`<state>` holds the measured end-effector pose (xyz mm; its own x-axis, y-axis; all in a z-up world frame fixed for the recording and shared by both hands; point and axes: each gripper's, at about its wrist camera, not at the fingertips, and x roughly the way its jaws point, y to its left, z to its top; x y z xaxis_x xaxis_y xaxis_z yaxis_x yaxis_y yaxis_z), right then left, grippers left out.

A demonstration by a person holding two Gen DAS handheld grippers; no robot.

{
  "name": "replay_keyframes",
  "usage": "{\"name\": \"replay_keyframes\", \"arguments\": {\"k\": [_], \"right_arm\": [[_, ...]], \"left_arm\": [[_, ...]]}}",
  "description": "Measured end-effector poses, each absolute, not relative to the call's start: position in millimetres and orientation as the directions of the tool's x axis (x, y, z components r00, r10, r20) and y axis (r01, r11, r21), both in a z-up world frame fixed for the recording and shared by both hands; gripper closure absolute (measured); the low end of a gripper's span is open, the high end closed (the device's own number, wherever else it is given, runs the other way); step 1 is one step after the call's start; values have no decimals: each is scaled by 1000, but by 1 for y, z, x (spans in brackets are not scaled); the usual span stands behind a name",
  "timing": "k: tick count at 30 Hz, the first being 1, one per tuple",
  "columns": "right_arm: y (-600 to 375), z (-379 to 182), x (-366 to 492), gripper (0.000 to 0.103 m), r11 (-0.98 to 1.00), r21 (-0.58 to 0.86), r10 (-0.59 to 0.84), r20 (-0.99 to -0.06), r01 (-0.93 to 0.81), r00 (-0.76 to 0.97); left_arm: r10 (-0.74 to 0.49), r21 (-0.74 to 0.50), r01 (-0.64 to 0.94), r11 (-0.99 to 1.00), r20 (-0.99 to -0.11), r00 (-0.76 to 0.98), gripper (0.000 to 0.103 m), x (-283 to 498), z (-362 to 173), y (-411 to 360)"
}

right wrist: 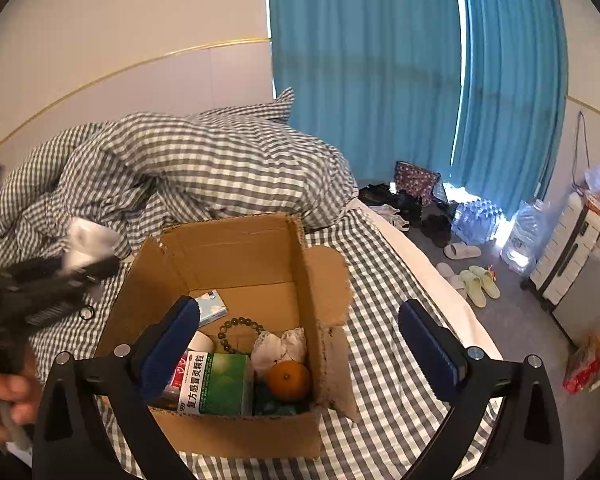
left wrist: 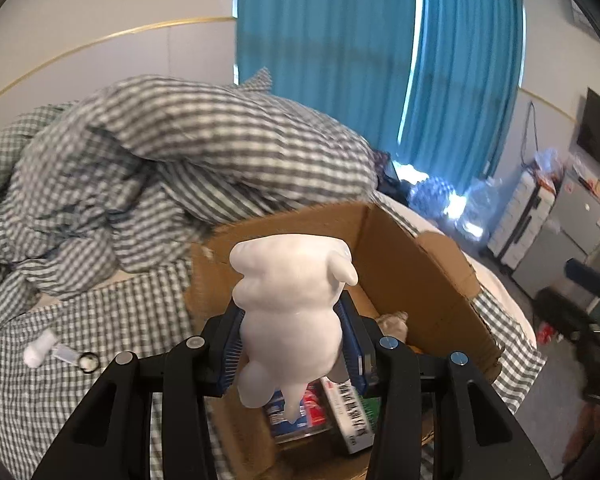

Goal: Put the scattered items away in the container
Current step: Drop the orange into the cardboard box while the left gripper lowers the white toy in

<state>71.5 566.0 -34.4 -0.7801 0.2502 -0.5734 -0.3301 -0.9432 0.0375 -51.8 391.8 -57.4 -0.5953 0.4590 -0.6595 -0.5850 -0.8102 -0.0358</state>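
My left gripper (left wrist: 292, 340) is shut on a white soft figurine (left wrist: 292, 304) and holds it above the near-left part of the open cardboard box (left wrist: 412, 264). In the right wrist view the left gripper (right wrist: 64, 276) shows blurred at the left with the white figurine (right wrist: 90, 242). My right gripper (right wrist: 300, 328) is open and empty, over the box (right wrist: 240, 248). The box holds a green medicine carton (right wrist: 216, 384), an orange (right wrist: 289, 380), a bead bracelet (right wrist: 240, 326), a tissue pack (right wrist: 212, 308) and white lace cloth (right wrist: 280, 346).
The box stands on a gingham bedsheet (right wrist: 384, 344). A crumpled gingham duvet (left wrist: 160, 168) lies behind it. A small white item with a ring (left wrist: 60, 354) lies on the sheet at left. Slippers (right wrist: 476, 282), water bottles (right wrist: 474, 220) and a suitcase (right wrist: 568, 252) are on the floor right.
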Motion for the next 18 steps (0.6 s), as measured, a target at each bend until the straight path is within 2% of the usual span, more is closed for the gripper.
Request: {"name": "replay_keyframes", "arguments": {"k": [5, 8, 11, 15, 18], "right_arm": [[569, -33, 80, 0, -936, 60, 255, -563, -347, -786], [564, -31, 80, 0, -937, 63, 251, -559, -343, -790], [559, -29, 76, 0, -942, 72, 233, -566, -329, -791], [543, -24, 74, 0, -944, 89, 220, -552, -319, -805], [528, -21, 70, 0, -950, 95, 202, -543, -298, -815]], "left_arm": [[451, -11, -632, -775, -710, -541, 59, -47, -83, 421], [432, -6, -634, -773, -738, -519, 53, -48, -94, 426], [419, 2, -631, -776, -747, -517, 42, -49, -98, 425], [436, -17, -620, -785, -725, -533, 12, -49, -91, 408], [461, -37, -617, -786, -700, -546, 5, -51, -78, 389]]}}
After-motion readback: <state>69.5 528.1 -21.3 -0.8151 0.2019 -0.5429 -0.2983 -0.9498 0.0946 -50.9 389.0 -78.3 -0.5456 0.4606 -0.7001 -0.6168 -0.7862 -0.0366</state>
